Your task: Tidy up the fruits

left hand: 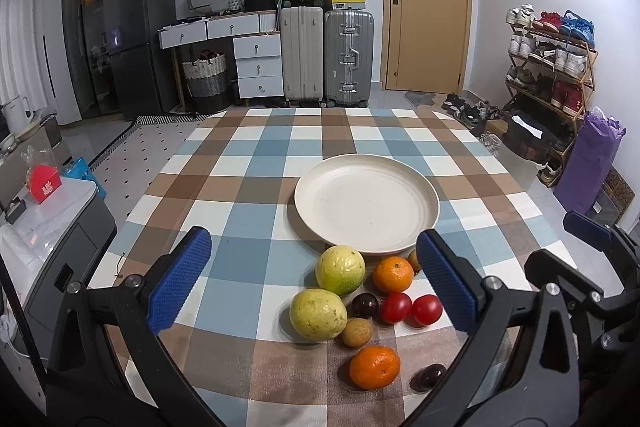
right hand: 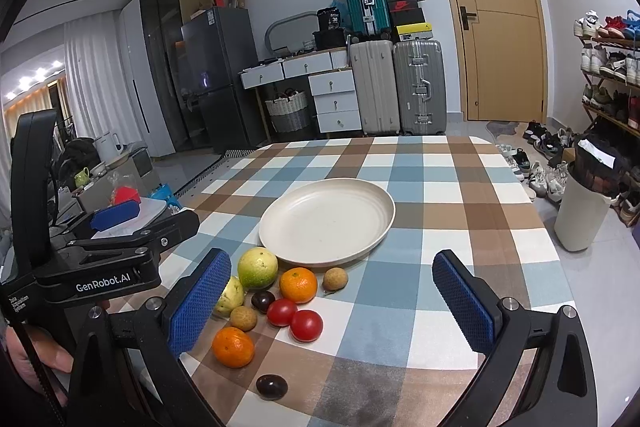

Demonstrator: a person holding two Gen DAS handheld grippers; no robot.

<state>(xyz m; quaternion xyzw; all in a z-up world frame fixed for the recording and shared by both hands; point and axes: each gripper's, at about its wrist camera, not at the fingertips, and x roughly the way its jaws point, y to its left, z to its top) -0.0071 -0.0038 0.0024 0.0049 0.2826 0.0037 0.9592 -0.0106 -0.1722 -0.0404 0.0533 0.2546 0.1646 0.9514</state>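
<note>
From my left wrist, my left tool [left hand: 316, 281] hangs spread and empty with the fruit cluster [left hand: 360, 307] between its fingers, just short of the plate [left hand: 366, 203]; from my right wrist, my right tool [right hand: 330, 301], also spread, has it left of centre, so left is nearer.

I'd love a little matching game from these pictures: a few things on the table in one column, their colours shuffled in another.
Things:
1. plate
2. tomatoes
3. gripper pads
4. nearest citrus

Colours:
a. orange
b. blue
c. cream
d. red

Pairs: 1-c, 2-d, 3-b, 4-a
</note>
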